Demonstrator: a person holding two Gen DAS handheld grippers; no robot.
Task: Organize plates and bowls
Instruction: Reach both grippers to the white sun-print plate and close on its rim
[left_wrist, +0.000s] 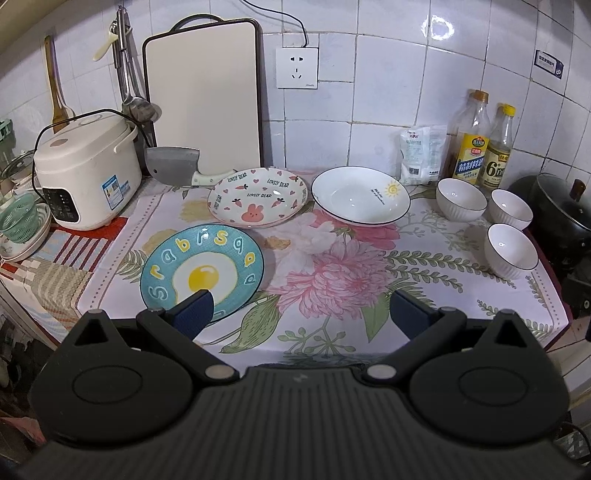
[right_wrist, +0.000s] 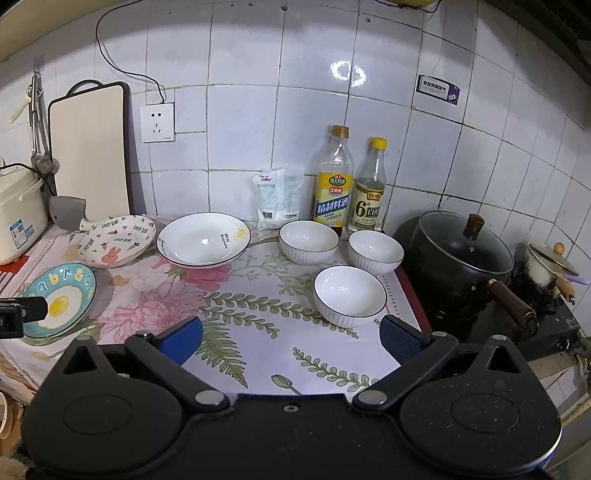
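Plates and bowls lie spread singly over the floral cloth (left_wrist: 295, 332) on the counter, none stacked. We count three plates: the blue egg plate (left_wrist: 201, 271) nearest the front left, the pink rabbit plate (left_wrist: 257, 201) behind it, and the white sun plate (left_wrist: 360, 195) to the right of that, the two rear plates just beside each other. Three white ribbed bowls sit at the right end of the cloth: rear left bowl (right_wrist: 308, 242), rear right bowl (right_wrist: 375, 253), front bowl (right_wrist: 349, 295). We see them close together but apart.

Our left gripper (left_wrist: 301, 312) hovers at the front of the counter with its jaws spread wide and nothing between them; its left blue pad (left_wrist: 194, 314) overlaps the near rim of the egg plate in the left wrist view, though we cannot tell whether it touches. Our right gripper (right_wrist: 291, 339) hangs wide apart as well, empty, with the front bowl just beyond its right pad (right_wrist: 400, 343).

Behind the dishes: a rice cooker (left_wrist: 86, 173) at left, a cleaver (left_wrist: 173, 170) leaning against an upright cutting board (left_wrist: 203, 96), a white packet (right_wrist: 275, 197), two bottles (right_wrist: 332, 181) against the tiled wall. A black lidded pot (right_wrist: 461, 258) sits right of the cloth.
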